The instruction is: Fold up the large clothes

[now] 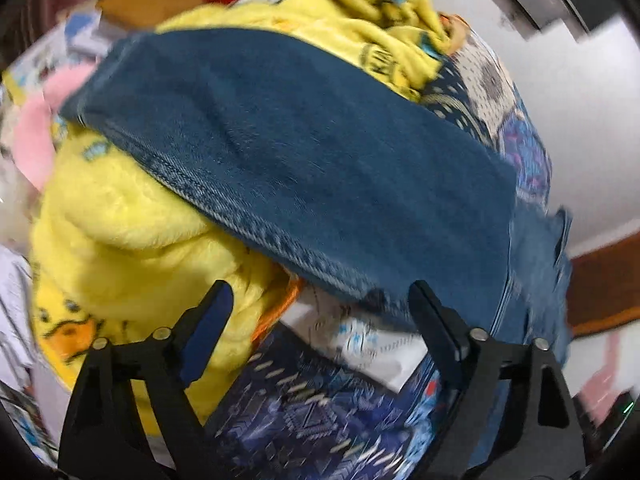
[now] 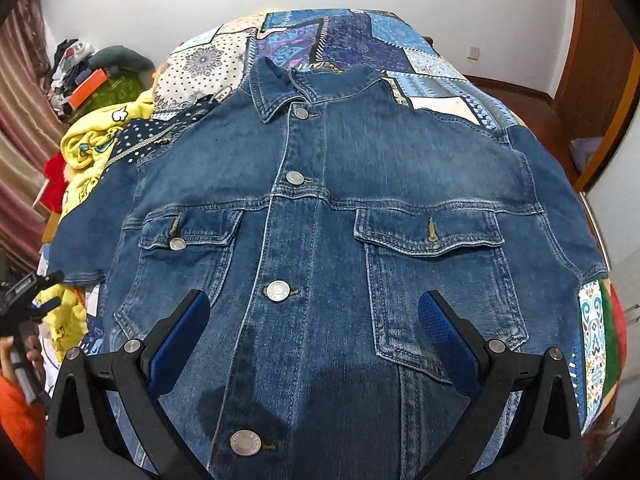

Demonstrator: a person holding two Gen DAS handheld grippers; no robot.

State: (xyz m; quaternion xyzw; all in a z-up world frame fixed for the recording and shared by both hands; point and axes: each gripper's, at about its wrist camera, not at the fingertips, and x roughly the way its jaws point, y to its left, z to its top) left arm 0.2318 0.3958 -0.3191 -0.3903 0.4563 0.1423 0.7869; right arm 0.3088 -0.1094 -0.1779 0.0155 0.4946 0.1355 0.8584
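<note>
Both tools wide, nothing gripped; jacket flat on bed.

Your right tool [image 2: 314,312] hangs spread over the denim jacket's [image 2: 320,216] front, buttons up, collar far end, on the patchwork bedspread [image 2: 360,36]. Your left tool [image 1: 320,300], also spread, sits nr the sleeve [image 1: 296,152], draped over a yellow fleece [image 1: 120,224].

Dark lettering on the yellow garment [image 1: 384,60] too blurred to read, nothing else legible
</note>
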